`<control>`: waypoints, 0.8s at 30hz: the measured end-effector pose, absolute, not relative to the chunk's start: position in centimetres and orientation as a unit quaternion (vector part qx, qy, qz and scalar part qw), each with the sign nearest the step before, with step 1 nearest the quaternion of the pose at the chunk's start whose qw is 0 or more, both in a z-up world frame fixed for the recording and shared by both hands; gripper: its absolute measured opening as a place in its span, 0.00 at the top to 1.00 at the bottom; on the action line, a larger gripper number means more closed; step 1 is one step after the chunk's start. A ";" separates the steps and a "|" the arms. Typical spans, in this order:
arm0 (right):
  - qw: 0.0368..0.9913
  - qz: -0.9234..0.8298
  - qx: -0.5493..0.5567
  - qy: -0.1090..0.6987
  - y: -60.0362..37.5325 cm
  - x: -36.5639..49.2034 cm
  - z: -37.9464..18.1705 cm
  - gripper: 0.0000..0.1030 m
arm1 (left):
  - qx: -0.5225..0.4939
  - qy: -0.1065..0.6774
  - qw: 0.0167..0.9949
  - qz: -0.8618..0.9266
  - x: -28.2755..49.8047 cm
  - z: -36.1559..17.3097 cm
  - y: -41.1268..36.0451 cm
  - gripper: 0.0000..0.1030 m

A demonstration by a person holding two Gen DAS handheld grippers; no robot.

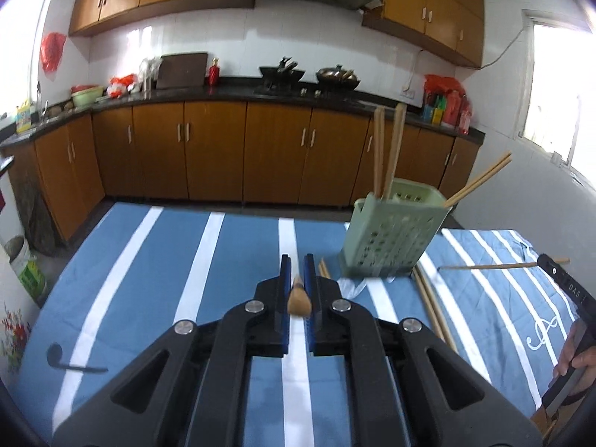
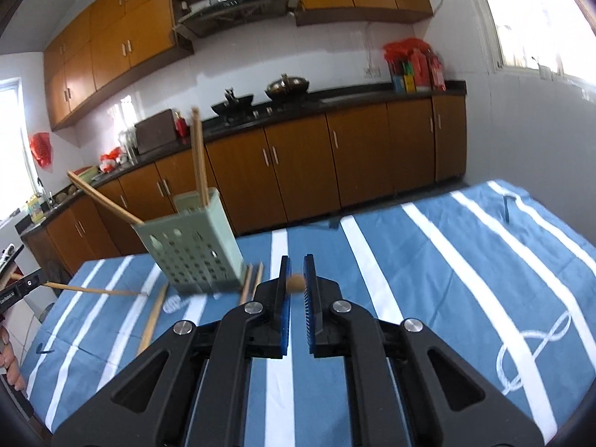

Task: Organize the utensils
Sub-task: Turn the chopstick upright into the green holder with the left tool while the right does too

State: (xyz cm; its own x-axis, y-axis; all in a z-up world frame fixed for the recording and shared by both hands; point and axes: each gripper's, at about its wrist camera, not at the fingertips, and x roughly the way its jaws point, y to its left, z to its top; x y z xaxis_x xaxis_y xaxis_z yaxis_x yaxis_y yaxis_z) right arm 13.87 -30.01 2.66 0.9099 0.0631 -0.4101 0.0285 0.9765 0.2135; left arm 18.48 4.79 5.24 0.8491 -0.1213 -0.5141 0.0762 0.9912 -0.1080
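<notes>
Each gripper's jaws are pinched on one wooden chopstick: the left gripper [image 1: 297, 273] holds a chopstick [image 1: 298, 298] end-on at frame centre, the right gripper [image 2: 297, 273] another chopstick [image 2: 296, 284] likewise. Both look light, stiff and smooth, so likely to pivot or slip; a hold nearer mid-length seems steadier. The green holder [image 1: 391, 231] stands right of centre on the striped table [image 1: 149, 260], with loose chopsticks [image 1: 434, 305] beside it.
</notes>
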 end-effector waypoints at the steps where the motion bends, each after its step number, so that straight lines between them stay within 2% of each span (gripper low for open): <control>1: 0.973 0.012 0.105 0.205 -29.9 13.8 3.2 0.93 | -0.037 0.262 0.963 -0.056 18.4 6.0 4.7 0.93; 10: 0.982 0.067 0.105 0.141 -28.4 13.4 9.6 0.93 | -0.031 0.218 0.970 -0.103 18.0 11.2 3.5 0.93; 17: 0.986 0.112 0.116 0.045 -26.6 13.0 15.1 0.93 | -0.043 0.159 0.977 -0.137 18.4 15.7 0.8 0.93; 24: 0.988 0.097 0.108 -0.045 -24.3 15.7 16.9 0.93 | -0.074 0.086 0.986 -0.122 21.5 19.3 -1.8 0.93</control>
